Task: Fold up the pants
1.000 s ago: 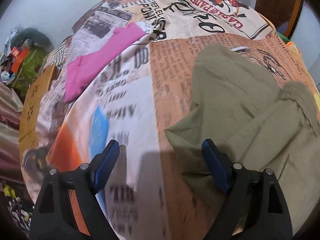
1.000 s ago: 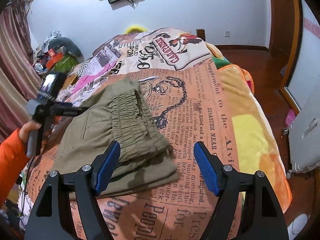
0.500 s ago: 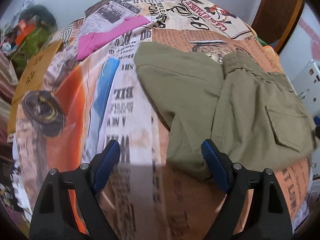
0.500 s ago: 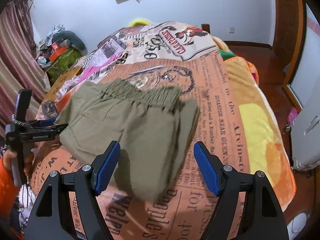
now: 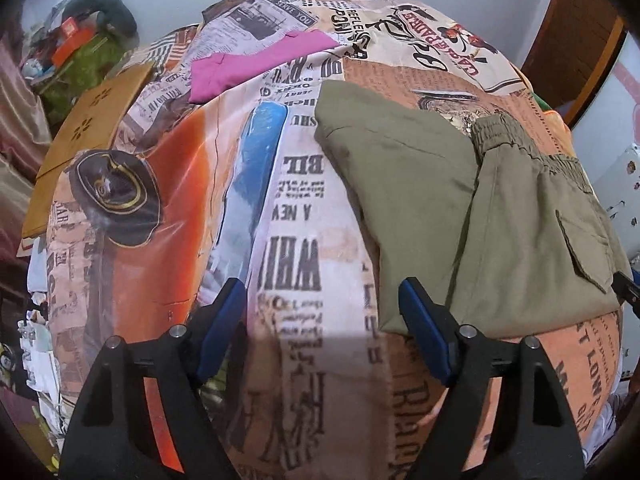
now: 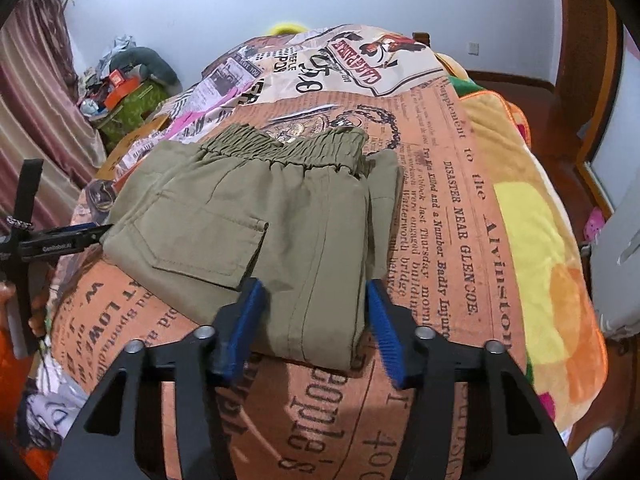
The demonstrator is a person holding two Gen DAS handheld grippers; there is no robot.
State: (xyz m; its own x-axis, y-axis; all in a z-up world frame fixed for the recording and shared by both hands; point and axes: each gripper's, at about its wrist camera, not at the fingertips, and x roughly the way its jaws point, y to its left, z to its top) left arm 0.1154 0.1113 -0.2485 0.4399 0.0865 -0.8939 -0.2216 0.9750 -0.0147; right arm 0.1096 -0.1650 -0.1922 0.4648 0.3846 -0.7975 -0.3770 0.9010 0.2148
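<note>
Dim indoor light, heavy fisheye warp, blurry w/ dark corners.

On the newspaper-print bedspread, "DISASTER NEAR GLENCOE", "Supplement to the Alvinston" and "Number Badly Injured" are read in the right wrist view. On the same bedspread, "BILL", "A NEW" and "SERVE YOU" are read in the left wrist view.

Handheld grippers: black frames, blue finger pads

Left gripper and right gripper share black triangular-cutout arms, silver round screws and ribbed blue pads. At the right-wrist frame's left edge, white lettering marks a black finger; orange sleeve lower left.
</note>
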